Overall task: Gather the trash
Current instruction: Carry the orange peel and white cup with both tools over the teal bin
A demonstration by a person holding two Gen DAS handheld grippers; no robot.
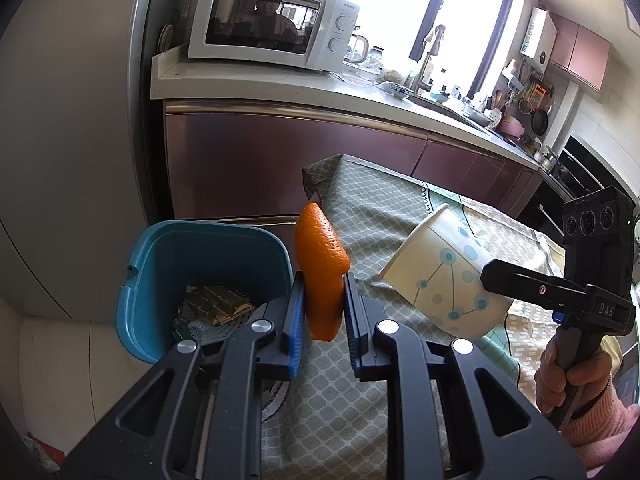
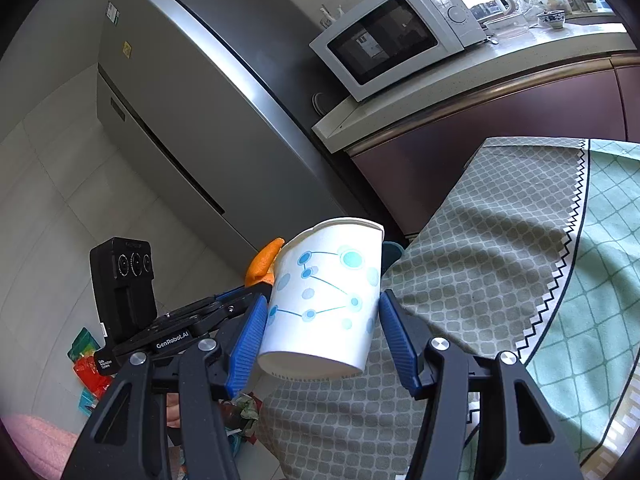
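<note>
My left gripper (image 1: 323, 300) is shut on a piece of orange peel (image 1: 320, 264), held upright above the table's left edge, just right of a blue trash bin (image 1: 168, 256) that holds brown wrappers. The peel also shows in the right wrist view (image 2: 262, 262). My right gripper (image 2: 322, 320) is shut on a white paper cup with a blue dot pattern (image 2: 326, 292), held tilted above the tablecloth. In the left wrist view the cup (image 1: 444, 280) and the right gripper (image 1: 560, 292) sit to the right of the peel.
A table with a grey-green patterned cloth (image 1: 380, 216) runs right of the bin. Behind stand purple cabinets (image 1: 280, 152), a counter with a microwave (image 1: 268, 24) and a grey fridge (image 2: 180, 92). Colourful wrappers lie on the floor (image 2: 86, 364).
</note>
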